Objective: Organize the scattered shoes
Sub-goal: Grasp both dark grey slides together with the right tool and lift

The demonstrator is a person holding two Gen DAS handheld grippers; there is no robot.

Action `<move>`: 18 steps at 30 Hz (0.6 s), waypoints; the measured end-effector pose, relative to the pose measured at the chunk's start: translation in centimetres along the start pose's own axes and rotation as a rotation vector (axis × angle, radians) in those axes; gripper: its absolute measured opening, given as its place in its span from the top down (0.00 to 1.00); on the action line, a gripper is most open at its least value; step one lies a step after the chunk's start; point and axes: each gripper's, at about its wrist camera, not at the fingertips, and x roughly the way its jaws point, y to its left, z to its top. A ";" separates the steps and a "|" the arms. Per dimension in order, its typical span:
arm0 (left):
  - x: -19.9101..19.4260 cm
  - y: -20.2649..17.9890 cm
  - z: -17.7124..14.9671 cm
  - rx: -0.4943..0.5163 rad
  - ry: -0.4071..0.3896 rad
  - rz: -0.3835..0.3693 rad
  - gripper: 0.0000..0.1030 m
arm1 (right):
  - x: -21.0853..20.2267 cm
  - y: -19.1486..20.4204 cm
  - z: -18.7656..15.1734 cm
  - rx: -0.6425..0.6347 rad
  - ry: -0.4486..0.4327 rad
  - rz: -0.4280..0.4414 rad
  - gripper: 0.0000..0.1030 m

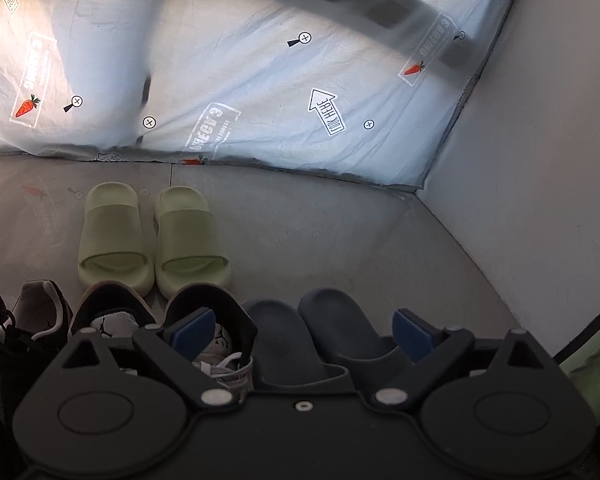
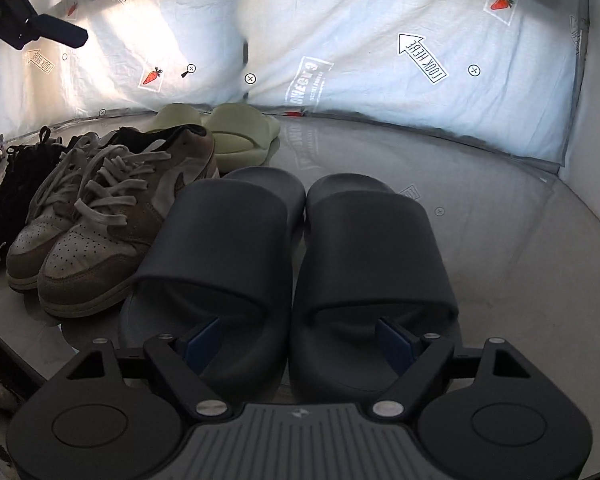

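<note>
The dark slides sit paired at lower centre, beside the tan sneakers. The right gripper has fingers apart, empty, as does the left gripper. Any nudging should keep toes level with neighbours.

Surface: a grey, glossy floor, bounded at the far edge by a printed white sheet.
Far edge: pale green slides are set side by side.
Nearer row: black sneakers, tan-and-white sneakers and dark blue slides are lined up, pairs touching.
</note>
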 end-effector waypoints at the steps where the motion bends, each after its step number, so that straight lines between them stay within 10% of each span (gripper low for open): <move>1: -0.1 -0.1 -0.1 0.005 0.004 0.006 0.07 | 0.2 0.1 -0.1 0.001 -0.006 0.002 0.21; 14: -0.5 -0.6 -0.6 0.014 0.028 0.082 0.07 | 2.2 0.0 0.3 0.049 -0.091 0.013 0.25; 18: -0.5 -0.9 -0.8 0.010 0.034 0.083 0.07 | 1.8 0.5 0.4 0.021 -0.114 -0.004 0.52</move>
